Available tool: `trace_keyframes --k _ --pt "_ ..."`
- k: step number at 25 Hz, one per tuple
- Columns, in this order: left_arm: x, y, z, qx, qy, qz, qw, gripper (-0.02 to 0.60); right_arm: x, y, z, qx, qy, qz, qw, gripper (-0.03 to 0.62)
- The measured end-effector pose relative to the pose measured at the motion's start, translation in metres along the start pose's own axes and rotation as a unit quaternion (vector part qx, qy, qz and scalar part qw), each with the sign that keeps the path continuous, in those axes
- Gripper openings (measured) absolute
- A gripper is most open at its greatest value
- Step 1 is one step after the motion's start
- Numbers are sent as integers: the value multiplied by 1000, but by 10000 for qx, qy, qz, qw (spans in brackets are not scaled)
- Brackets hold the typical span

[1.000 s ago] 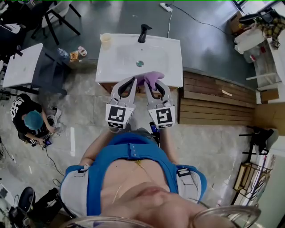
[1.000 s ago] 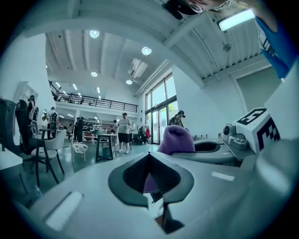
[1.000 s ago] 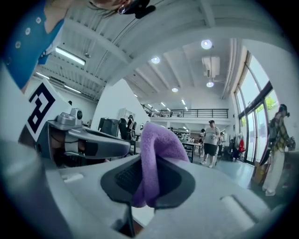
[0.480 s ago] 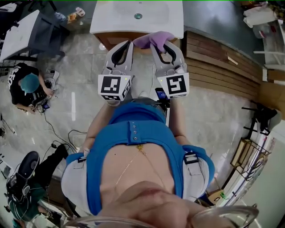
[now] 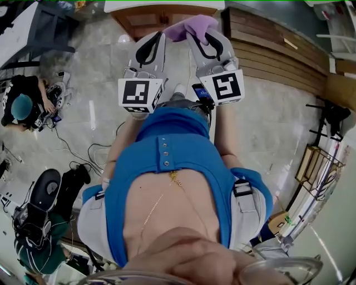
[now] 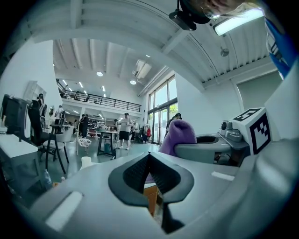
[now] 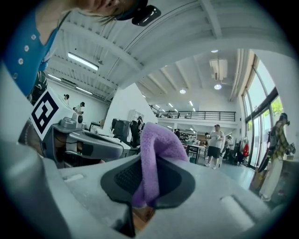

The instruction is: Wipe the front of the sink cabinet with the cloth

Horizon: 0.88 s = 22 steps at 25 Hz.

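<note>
The brown wooden front of the sink cabinet (image 5: 158,18) shows at the top of the head view, under the white sink edge (image 5: 161,5). My right gripper (image 5: 190,34) is shut on a purple cloth (image 5: 193,25), which bulges out past its tips close to the cabinet front. In the right gripper view the cloth (image 7: 154,144) is pinched between the dark pads of my right gripper (image 7: 145,196). My left gripper (image 5: 159,35) is held just left of it, shut with nothing between its jaws (image 6: 148,156). The left gripper view also catches the cloth (image 6: 179,136).
A person (image 5: 22,108) crouches on the floor at the left, with cables (image 5: 78,150) and bags (image 5: 41,203) nearby. A raised wooden platform (image 5: 278,55) runs to the right of the cabinet. A dark table (image 5: 33,30) stands at upper left.
The view has tilted down: the white sink top has slid out at the top edge and the cabinet front has come into sight. Both grippers and the cloth are lower, level with that front.
</note>
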<state>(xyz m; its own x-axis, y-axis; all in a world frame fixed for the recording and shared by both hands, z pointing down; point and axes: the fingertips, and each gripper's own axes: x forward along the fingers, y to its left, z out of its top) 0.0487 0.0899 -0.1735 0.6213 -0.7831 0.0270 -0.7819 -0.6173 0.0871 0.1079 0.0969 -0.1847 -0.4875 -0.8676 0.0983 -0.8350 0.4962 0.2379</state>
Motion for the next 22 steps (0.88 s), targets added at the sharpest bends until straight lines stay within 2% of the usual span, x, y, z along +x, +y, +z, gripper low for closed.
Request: trace_keyframes --k 11,15,18,22 --pt "-99 29 2 169 52 -196 9997 0 -11 103 16 215 2 -297 9993 63" --pt "-124 17 1 226 29 -314 9992 0 -29 120 19 279 -53 -388 9988 63" --pt "-134 19 -7 258 85 -190 9994 -1 -35 126 18 346 -77 -397 9986 63" --pt "-129 20 -13 121 127 -122 9998 -1 -26 126 13 299 -87 -266 9992 63"
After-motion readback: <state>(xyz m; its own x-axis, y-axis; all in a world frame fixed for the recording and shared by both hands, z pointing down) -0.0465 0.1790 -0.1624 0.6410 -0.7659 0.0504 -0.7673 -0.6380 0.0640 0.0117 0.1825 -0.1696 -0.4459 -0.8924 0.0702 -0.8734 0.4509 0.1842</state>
